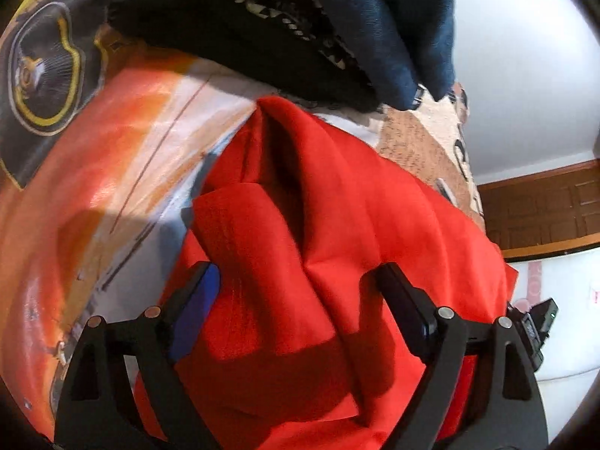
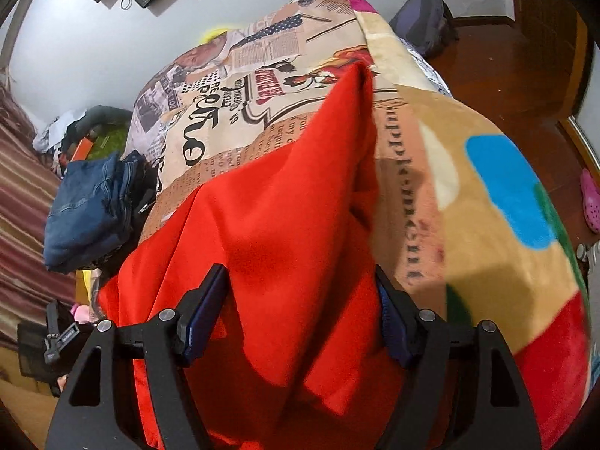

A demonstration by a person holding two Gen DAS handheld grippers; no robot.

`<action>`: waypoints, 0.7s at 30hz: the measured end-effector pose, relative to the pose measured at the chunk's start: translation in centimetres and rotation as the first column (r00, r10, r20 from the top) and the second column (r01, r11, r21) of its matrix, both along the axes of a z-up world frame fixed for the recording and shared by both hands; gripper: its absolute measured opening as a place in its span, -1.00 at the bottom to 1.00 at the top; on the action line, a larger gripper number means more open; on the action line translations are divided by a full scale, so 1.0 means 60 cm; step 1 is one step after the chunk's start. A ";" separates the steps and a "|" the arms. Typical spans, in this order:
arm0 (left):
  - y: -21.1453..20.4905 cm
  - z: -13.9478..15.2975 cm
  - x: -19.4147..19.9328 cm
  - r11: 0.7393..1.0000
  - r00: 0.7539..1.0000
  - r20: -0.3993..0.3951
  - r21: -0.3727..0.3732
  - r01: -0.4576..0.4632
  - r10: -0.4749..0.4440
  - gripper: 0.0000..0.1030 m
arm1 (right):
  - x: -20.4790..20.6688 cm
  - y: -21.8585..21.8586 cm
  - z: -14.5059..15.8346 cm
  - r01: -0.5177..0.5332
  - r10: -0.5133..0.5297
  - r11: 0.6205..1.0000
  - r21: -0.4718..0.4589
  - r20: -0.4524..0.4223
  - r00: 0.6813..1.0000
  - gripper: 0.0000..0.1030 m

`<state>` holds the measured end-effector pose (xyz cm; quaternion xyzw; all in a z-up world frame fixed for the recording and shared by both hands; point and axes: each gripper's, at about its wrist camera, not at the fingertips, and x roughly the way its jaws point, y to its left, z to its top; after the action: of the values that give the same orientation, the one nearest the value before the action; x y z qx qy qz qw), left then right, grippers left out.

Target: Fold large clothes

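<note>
A large red garment [image 1: 318, 225] lies bunched and creased on the printed bedspread [image 1: 123, 142]; it also shows in the right wrist view [image 2: 270, 202]. My left gripper [image 1: 296, 273] stands wide open, its fingers either side of a raised red fold. My right gripper [image 2: 300, 277] is also wide open, with red cloth lying between its fingers [image 2: 210, 300]. Neither gripper pinches the cloth.
A stack of folded dark clothes [image 1: 262, 30] sits on the bed beyond the red garment; folded blue jeans [image 2: 90, 206] show at the left in the right wrist view. A patterned blanket [image 2: 487, 195] covers the bed. A wooden floor [image 2: 506, 75] lies past the bed edge.
</note>
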<state>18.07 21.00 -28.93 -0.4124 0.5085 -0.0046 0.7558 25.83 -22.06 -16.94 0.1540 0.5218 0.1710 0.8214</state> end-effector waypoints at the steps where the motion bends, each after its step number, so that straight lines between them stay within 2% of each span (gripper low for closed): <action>1: -0.004 0.003 0.002 1.000 1.000 0.013 -0.009 0.010 -0.010 0.66 | 0.000 -0.001 -0.001 0.006 -0.006 1.000 0.001 0.005 1.000 0.35; 2: -0.010 0.008 0.005 0.999 0.999 0.034 -0.021 0.026 -0.025 0.58 | 0.000 -0.002 0.000 0.011 -0.011 1.000 0.005 0.012 1.000 0.24; 3: -0.016 0.013 0.011 0.999 0.998 0.049 -0.023 0.039 -0.037 0.36 | -0.002 -0.001 0.003 0.012 -0.012 1.000 0.007 0.021 1.000 0.03; 4: -0.026 0.022 0.015 0.998 0.996 0.064 -0.010 0.059 -0.059 0.26 | -0.002 -0.003 0.005 0.013 -0.013 1.000 0.012 0.028 1.000 -0.08; 6: -0.044 0.037 0.022 0.994 0.991 0.086 0.047 0.095 -0.099 -0.26 | -0.005 -0.006 0.012 0.012 -0.013 0.999 0.040 0.040 0.999 -0.46; 7: -0.054 0.048 0.025 0.990 0.988 0.094 0.085 0.114 -0.122 -0.40 | -0.009 -0.010 0.018 0.011 -0.014 0.998 0.059 0.052 0.999 -0.52; 8: -0.060 0.055 0.027 0.986 0.985 0.102 0.108 0.125 -0.136 -0.64 | -0.009 -0.010 0.021 0.009 -0.013 0.998 0.069 0.061 0.998 -0.65; 12: -0.075 0.111 0.037 0.976 0.973 0.167 0.180 0.125 -0.156 -0.70 | -0.020 -0.016 0.059 0.001 -0.014 0.995 0.104 0.123 0.992 -0.76; 14: -0.074 0.141 0.043 0.975 0.965 0.209 0.188 0.117 -0.156 -0.70 | -0.025 -0.015 0.084 -0.002 -0.018 0.993 0.120 0.166 0.986 -0.78; 17: -0.080 0.201 0.058 0.969 0.944 0.284 0.221 0.108 -0.170 -0.71 | -0.031 -0.010 0.126 -0.007 -0.022 0.993 0.117 0.248 0.969 -0.79; 21: -0.097 0.274 0.090 0.949 0.904 0.370 0.298 0.102 -0.213 -0.71 | -0.028 -0.005 0.176 0.006 -0.040 0.995 0.101 0.342 0.939 -0.80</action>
<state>23.47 15.19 -12.50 -0.2525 0.3719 -0.0803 0.8897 24.18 -22.35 -6.39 0.1682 0.3594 0.2113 0.8933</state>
